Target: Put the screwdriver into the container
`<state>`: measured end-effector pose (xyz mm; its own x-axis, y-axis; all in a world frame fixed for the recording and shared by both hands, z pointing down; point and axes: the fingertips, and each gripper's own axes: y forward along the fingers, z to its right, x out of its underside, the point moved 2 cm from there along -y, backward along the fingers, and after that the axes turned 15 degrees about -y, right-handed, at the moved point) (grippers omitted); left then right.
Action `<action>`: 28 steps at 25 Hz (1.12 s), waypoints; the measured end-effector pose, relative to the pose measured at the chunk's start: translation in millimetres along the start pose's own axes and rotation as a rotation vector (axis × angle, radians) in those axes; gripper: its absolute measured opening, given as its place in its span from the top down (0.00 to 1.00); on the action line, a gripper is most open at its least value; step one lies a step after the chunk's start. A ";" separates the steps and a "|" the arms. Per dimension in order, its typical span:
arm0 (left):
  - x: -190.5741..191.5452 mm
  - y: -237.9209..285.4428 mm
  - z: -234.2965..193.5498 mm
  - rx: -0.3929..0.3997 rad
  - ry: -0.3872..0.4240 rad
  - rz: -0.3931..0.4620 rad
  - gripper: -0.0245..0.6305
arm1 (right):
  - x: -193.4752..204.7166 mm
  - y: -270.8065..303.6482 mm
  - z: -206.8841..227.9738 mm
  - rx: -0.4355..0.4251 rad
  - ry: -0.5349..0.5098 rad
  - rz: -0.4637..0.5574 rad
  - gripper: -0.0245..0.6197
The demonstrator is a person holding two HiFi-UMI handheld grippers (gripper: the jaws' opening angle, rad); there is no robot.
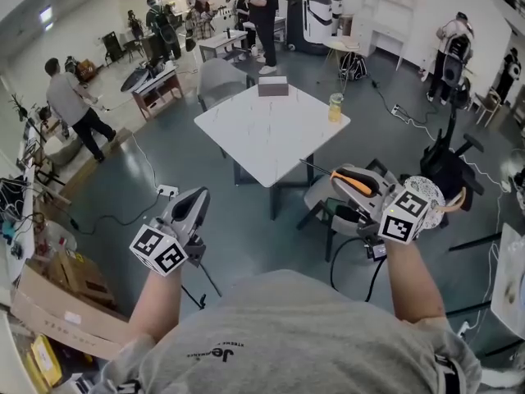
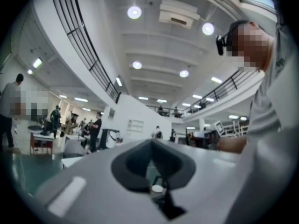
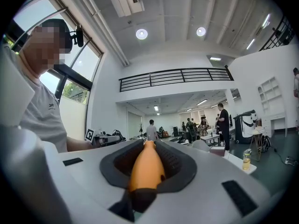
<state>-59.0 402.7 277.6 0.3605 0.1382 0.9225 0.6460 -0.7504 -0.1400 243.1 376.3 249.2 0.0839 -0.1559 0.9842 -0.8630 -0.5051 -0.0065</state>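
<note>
The right gripper's (image 3: 148, 148) fingers pinch the screwdriver (image 3: 145, 169) by its orange handle. It looks stiff, light and probably slick, so that grip suits. The left gripper's (image 2: 154, 169) fingers are pressed together, empty.

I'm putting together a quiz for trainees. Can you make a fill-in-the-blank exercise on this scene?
1. The right claw grips a screwdriver whose handle is ____.
2. The left claw holds ____.
3. The bottle stands on a table coloured ____.
Missing words: orange; nothing; white.

Grey short-sleeved T-shirt (image 1: 287, 339), white tools (image 1: 197, 197), black-and-white marker cubes (image 1: 158, 249)
</note>
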 end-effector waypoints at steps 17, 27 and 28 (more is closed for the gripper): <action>-41.4 62.5 -159.8 0.152 -0.032 -0.016 0.96 | 10.1 133.0 61.4 0.111 -0.040 -0.068 0.84; -92.9 93.5 -266.1 0.226 -0.037 -0.030 0.96 | 4.5 231.9 99.9 0.180 -0.045 -0.090 0.84; -94.5 95.2 -274.6 0.230 -0.041 -0.033 0.96 | 6.2 238.4 102.6 0.188 -0.040 -0.092 0.84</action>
<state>-216.4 140.7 275.8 0.3608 0.1899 0.9131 0.7927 -0.5783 -0.1929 89.0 167.8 235.6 0.1806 -0.1336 0.9745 -0.7428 -0.6679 0.0461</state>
